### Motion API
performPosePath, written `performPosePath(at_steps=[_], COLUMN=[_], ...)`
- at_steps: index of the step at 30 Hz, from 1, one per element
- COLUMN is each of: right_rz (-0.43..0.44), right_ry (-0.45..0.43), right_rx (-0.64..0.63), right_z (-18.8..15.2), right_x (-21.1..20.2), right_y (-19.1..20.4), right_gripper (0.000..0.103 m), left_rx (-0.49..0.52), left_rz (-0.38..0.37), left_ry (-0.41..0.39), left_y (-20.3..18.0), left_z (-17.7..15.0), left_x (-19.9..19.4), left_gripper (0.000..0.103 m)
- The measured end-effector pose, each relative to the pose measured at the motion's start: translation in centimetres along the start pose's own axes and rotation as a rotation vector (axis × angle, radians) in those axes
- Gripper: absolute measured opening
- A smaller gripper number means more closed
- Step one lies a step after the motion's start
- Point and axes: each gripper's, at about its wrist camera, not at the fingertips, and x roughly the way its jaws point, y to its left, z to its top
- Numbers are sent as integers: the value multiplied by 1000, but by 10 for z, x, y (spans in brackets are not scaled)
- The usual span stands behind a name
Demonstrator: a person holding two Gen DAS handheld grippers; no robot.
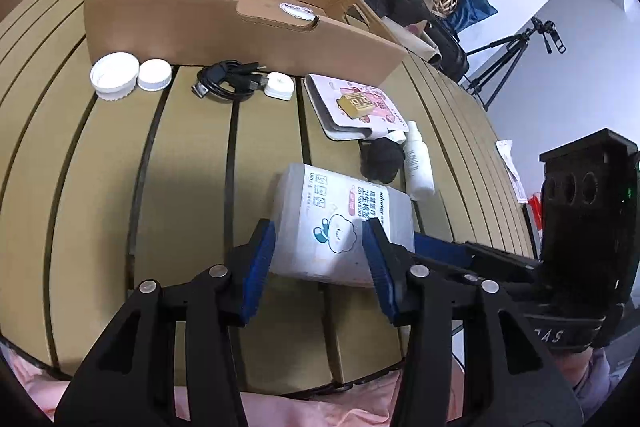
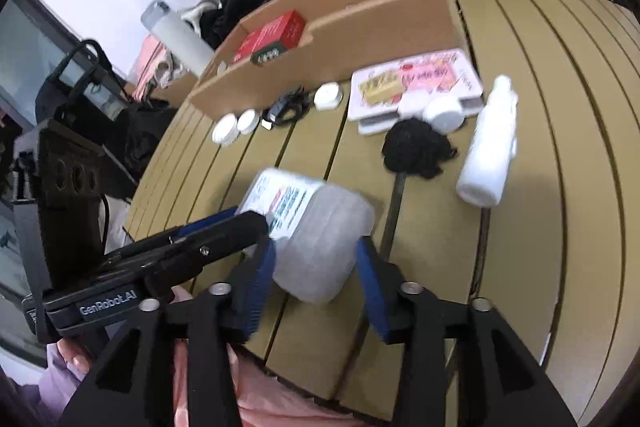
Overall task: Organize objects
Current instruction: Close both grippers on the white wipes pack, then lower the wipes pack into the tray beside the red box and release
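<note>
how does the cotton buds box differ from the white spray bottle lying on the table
The cotton buds box is broad, translucent and carries a printed label with a cartoon cloud; the white spray bottle is slim, opaque and nearly plain.

The box sits between the pads of the left claw, with the right claw at its other end; the bottle lies untouched, farther back beside a black clump.

Both lie on their sides on the slatted table.
</note>
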Motion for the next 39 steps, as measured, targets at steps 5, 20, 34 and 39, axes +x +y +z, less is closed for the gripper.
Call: performPosePath(at_steps=[5,20,34,39], right_rz=[-6,64,78,66], right_ry=[-43,-208,-61,66], right_rx=[-33,-196,-175,-141], right_z=[0,106,203,186], right_x=[-11,-53,86,133], right_y=[13,90,100,80], right_gripper=[45,44,44,44], left_rx=[10,-32,-65,-54], left_rz=[15,-84,196,248], left_ry=[-50,-238,-150,-134], left_y=[-15,8,87,101], left_z=[-2,87,170,154], left_x=[-27,-96,-37,-24], left_gripper=[31,31,27,37])
